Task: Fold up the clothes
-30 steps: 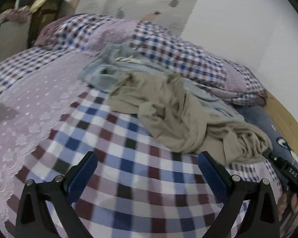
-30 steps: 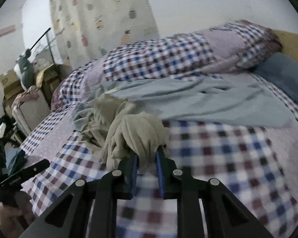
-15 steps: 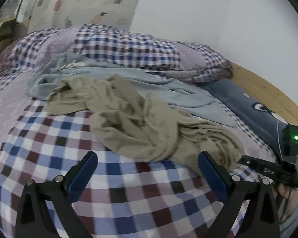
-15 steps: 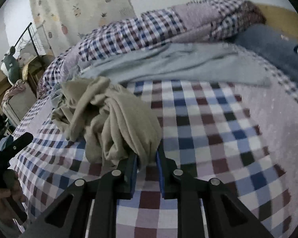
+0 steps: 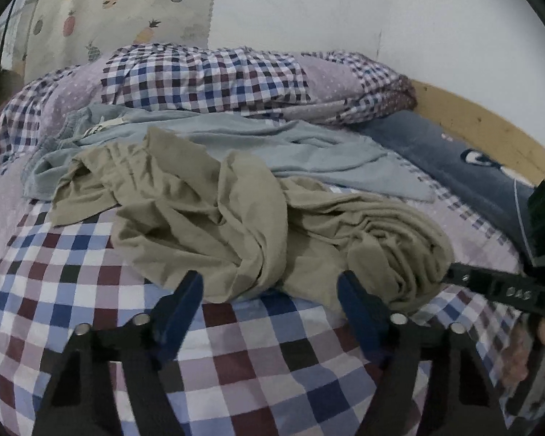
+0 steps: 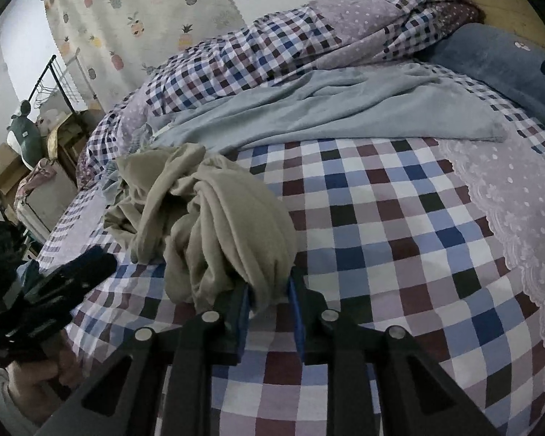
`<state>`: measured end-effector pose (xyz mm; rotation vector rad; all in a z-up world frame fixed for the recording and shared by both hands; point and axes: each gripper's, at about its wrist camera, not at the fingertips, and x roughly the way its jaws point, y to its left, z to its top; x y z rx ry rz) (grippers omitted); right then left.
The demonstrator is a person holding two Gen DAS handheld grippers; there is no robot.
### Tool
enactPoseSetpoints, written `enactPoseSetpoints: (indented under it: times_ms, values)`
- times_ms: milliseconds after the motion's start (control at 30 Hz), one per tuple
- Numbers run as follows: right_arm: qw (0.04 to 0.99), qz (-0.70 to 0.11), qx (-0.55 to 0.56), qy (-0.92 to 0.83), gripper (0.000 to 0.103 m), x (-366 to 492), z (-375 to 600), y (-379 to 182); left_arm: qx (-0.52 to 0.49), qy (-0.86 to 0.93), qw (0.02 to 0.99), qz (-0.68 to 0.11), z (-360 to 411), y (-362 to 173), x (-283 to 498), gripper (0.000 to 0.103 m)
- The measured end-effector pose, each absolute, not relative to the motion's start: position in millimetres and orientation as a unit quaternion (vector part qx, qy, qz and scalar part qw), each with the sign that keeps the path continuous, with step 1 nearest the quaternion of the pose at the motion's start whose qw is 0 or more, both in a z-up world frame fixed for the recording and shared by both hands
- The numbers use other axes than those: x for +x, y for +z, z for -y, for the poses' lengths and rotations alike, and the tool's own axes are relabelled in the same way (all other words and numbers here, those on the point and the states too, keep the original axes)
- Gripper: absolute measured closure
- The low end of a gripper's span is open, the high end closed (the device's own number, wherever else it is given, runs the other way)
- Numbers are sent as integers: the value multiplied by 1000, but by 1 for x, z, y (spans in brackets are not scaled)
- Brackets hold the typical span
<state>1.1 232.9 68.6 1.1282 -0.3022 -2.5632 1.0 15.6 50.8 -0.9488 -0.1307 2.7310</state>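
A: Right wrist view first: the right gripper point(image 6: 269, 296) has its blue-padded fingers pinched on a bunched edge of the crumpled khaki-beige cotton garment point(image 6: 214, 225). The cloth bulges out between the pads.

B: And that garment lies in a heap on the checked blue, maroon and white bedspread point(image 6: 381, 225), at the near side of the bed.

A: Behind it, a flat pale grey-blue garment point(image 6: 327, 109) is spread across the bed, its near edge tucked under the khaki heap.

B: From the left wrist, the left gripper point(image 5: 270, 301) is spread wide, holding nothing. The fingertips sit just at the near edge of the khaki pile, right tip against a fold, though contact is hard to judge.

A: The right gripper's black body comes in from the right edge of that view, meeting the pile's right end.

B: Further back, a rolled checked and lilac dotted quilt point(image 5: 214, 80) lies along the white wall point(image 5: 381, 11), with a dark blue plush pillow point(image 5: 465, 167) beside the wooden bed frame point(image 5: 490, 127).

A: A pineapple-print curtain point(image 6: 138, 25) hangs at the back left.
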Motion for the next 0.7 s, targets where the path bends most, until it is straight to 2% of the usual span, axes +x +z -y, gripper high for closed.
enactPoseSetpoints:
  times_ms: [67, 267, 400, 600, 700]
  values:
    - [161, 95, 395, -900, 80, 2, -230, 68, -335, 934, 120, 34, -21, 47, -5, 28]
    - [161, 85, 395, -900, 79, 1, -227, 66, -364, 925, 106, 7, -31, 37, -23, 50]
    - [158, 72, 393, -903, 79, 0, -224, 65, -378, 922, 87, 5, -30, 32, -35, 80]
    - [156, 65, 393, -904, 79, -4, -224, 63, -372, 924, 78, 24, -22, 35, -33, 91]
    - [156, 64, 391, -905, 79, -3, -225, 63, -352, 933, 65, 45, -10, 48, -26, 93]
